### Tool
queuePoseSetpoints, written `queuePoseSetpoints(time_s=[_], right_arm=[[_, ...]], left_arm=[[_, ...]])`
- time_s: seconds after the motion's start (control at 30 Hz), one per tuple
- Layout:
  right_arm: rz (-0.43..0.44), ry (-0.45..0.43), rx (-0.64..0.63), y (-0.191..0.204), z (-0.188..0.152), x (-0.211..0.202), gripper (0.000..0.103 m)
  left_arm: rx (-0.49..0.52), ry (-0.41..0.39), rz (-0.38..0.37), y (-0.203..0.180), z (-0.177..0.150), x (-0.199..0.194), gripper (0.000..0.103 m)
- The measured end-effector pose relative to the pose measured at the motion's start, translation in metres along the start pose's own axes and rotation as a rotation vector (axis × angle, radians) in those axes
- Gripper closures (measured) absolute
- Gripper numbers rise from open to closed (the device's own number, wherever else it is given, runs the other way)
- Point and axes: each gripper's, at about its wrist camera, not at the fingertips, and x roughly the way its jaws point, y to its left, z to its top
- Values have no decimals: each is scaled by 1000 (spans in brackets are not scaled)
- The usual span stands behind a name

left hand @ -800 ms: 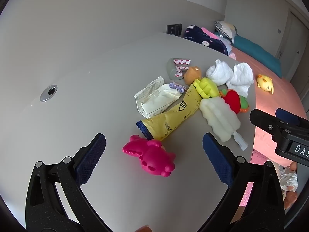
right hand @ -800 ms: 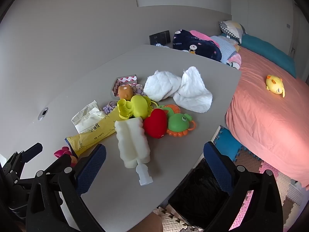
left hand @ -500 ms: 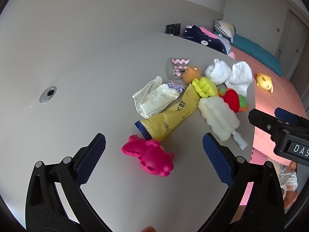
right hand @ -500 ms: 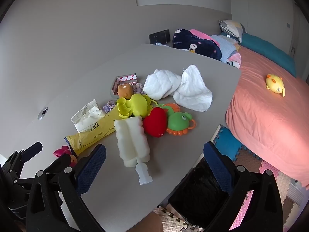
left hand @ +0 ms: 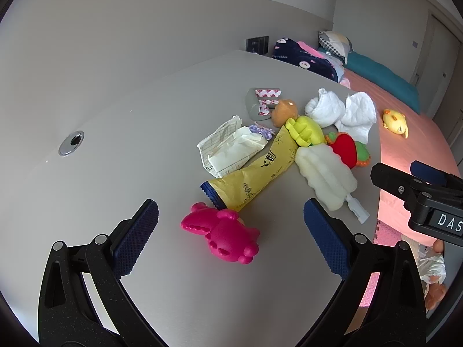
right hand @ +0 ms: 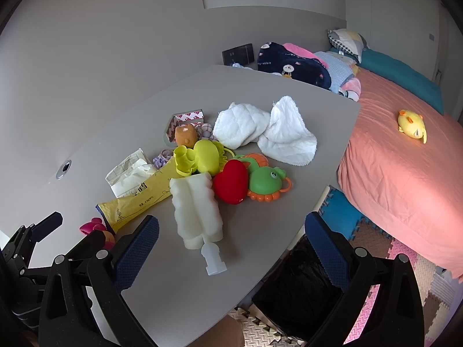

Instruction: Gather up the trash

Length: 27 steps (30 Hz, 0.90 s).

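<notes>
A pile lies on the grey table (left hand: pixel 115 150): a yellow wrapper (left hand: pixel 254 173) (right hand: pixel 139 199), a crumpled white paper packet (left hand: pixel 231 147) (right hand: pixel 130 170), a grey-and-red sticker sheet (left hand: pixel 260 101) (right hand: pixel 185 118) and a purple scrap (left hand: pixel 260 130). A black-lined trash bin (right hand: pixel 292 289) stands on the floor below the table's near edge. My left gripper (left hand: pixel 231 234) is open and empty, above the pink toy (left hand: pixel 222 231). My right gripper (right hand: pixel 231 245) is open and empty, over the table edge near the white sponge brush (right hand: pixel 196 208).
Toys sit in the pile: a yellow one (right hand: pixel 199 159), a red heart (right hand: pixel 231 182), a green-orange rattle (right hand: pixel 266 185), an orange bear (right hand: pixel 185 136). White cloths (right hand: pixel 266 130) lie behind. A cable hole (left hand: pixel 71 143) is at the left. A pink bed (right hand: pixel 405 167) stands at the right.
Both grippers have drifted slightly; the pile sits a little lower and nearer in the left wrist view. Both stay open and empty.
</notes>
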Motion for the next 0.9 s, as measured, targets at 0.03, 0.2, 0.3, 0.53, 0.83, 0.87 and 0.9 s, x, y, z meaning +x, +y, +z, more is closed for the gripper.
queuePoseSetpoints(time_s=[0.03,0.2,0.3,0.53,0.83,0.87,0.9], right_arm=[[0,0,0,0,0,0,3],[0,1,1,0,-1,0,3],[0,3,1,-1,0,1,3],[2,7,3,-3,-4,3,3],[1,10,4,-3,-2,0,3],[2,10,4,-3,-2,0,3],[2,11,4,-4,-2,-1,3]], left_arm=[[0,-1,2,0,0,0,6],[-1,1,3,0,0,0,6],[-2,3,4,1,0,1,6],[-6,6,9,1,0,2,6],[-8,8,7,2,-1,2,6],[-6,7,8,1,-1,2,6],[-8,6,9,1,-1,2,6]])
